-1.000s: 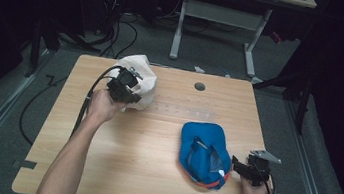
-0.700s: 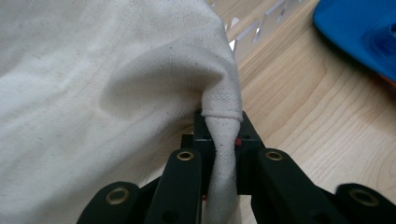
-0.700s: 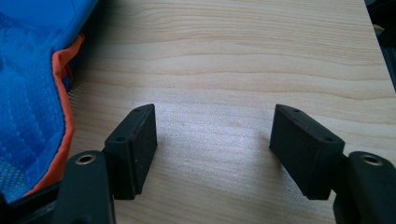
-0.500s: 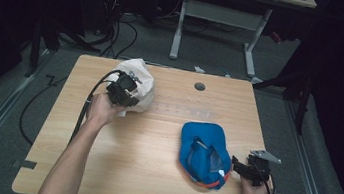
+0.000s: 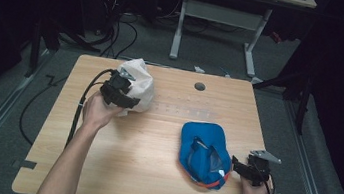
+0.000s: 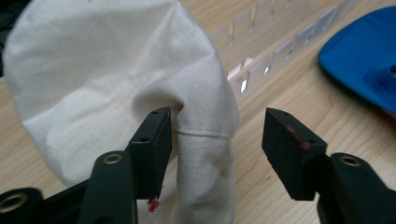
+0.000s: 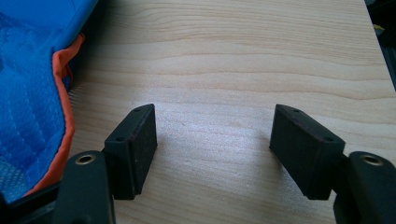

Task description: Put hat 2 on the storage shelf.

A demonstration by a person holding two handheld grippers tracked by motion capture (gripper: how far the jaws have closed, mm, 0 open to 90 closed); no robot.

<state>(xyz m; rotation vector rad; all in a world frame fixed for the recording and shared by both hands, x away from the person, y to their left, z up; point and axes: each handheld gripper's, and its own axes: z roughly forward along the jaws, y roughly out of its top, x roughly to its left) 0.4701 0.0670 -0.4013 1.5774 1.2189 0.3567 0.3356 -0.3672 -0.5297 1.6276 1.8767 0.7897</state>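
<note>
Letting go of the white hat (image 6: 116, 88) at the table's (image 5: 151, 165) far left corner, my left claw (image 6: 217, 144) has just been opening, so a pad could snag the fold and drag it.

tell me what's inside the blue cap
The blue cap lies upside down on the table. Inside show its blue lining, a dark strap and a white tag near the orange-edged rim. What lies beneath the cap is covered.
</note>
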